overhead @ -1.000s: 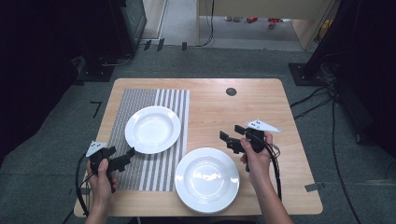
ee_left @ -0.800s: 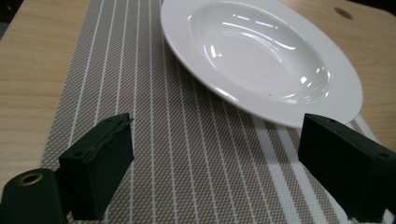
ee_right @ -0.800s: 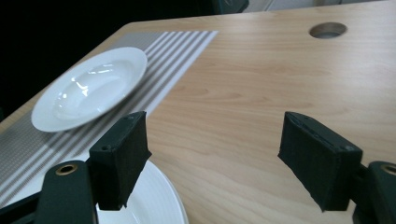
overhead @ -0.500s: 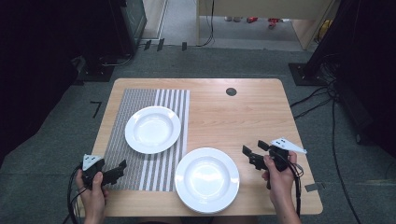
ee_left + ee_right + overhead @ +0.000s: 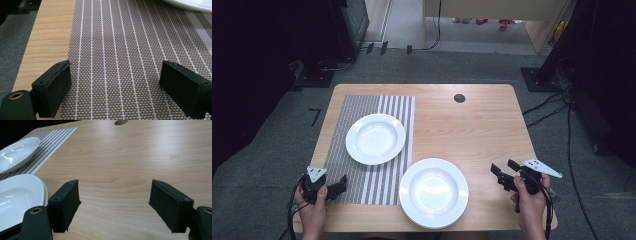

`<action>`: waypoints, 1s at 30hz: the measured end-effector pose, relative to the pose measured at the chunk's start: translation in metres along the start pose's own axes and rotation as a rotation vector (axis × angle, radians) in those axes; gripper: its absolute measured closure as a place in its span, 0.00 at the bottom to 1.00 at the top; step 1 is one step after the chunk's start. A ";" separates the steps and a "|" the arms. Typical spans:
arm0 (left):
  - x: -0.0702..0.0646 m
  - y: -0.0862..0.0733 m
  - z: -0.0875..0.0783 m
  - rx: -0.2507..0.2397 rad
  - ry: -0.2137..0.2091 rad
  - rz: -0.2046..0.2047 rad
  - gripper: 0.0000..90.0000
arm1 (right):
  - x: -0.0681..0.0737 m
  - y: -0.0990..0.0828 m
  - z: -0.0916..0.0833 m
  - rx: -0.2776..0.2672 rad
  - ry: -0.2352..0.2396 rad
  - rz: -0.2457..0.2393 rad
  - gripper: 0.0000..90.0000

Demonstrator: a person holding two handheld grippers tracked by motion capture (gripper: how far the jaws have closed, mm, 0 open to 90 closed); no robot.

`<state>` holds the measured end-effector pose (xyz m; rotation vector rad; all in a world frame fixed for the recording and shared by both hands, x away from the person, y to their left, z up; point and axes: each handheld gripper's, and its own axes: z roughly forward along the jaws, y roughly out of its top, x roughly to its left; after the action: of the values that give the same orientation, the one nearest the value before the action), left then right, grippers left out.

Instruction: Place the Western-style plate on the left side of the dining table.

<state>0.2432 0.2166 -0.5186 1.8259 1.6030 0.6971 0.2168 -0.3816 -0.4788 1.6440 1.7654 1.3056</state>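
My left hand-held gripper (image 5: 343, 184) is hovering wide over the striped woven placemat (image 5: 120, 50); my right hand-held gripper (image 5: 504, 172) is gaping beside the near round white ceramic plate (image 5: 433, 192) on the light wooden counter (image 5: 472, 125).

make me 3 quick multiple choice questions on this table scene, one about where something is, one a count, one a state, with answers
1. Where does the far plate lie?
A. on the striped placemat
B. on the floor
C. on the near plate

2. How many white plates are on the table?
A. one
B. two
C. four

3. How is the right gripper?
A. shut on a plate
B. shut on nothing
C. open

Answers:
1 A, the high view shows it resting on the mat.
2 B, the far plate and the near plate.
3 C, its jaws stand wide apart over bare wood.
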 end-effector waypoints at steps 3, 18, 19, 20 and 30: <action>0.000 0.000 0.000 0.000 0.001 0.001 0.12 | -0.006 -0.002 -0.005 -0.002 -0.023 0.004 0.27; 0.000 0.000 0.000 0.001 0.001 0.001 0.12 | -0.052 -0.016 -0.017 0.005 -0.145 0.058 0.27; 0.000 0.000 0.000 0.001 0.001 0.001 0.12 | -0.055 -0.017 -0.018 0.009 -0.153 0.060 0.27; 0.000 0.000 0.000 0.001 0.001 0.001 0.12 | -0.057 -0.018 -0.018 0.013 -0.162 0.062 0.27; 0.000 0.000 0.000 0.001 0.000 0.001 0.12 | -0.081 -0.026 -0.024 0.033 -0.247 0.083 0.27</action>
<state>0.2431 0.2164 -0.5186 1.8270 1.6031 0.6974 0.2019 -0.4625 -0.5126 1.8272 1.5946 1.0593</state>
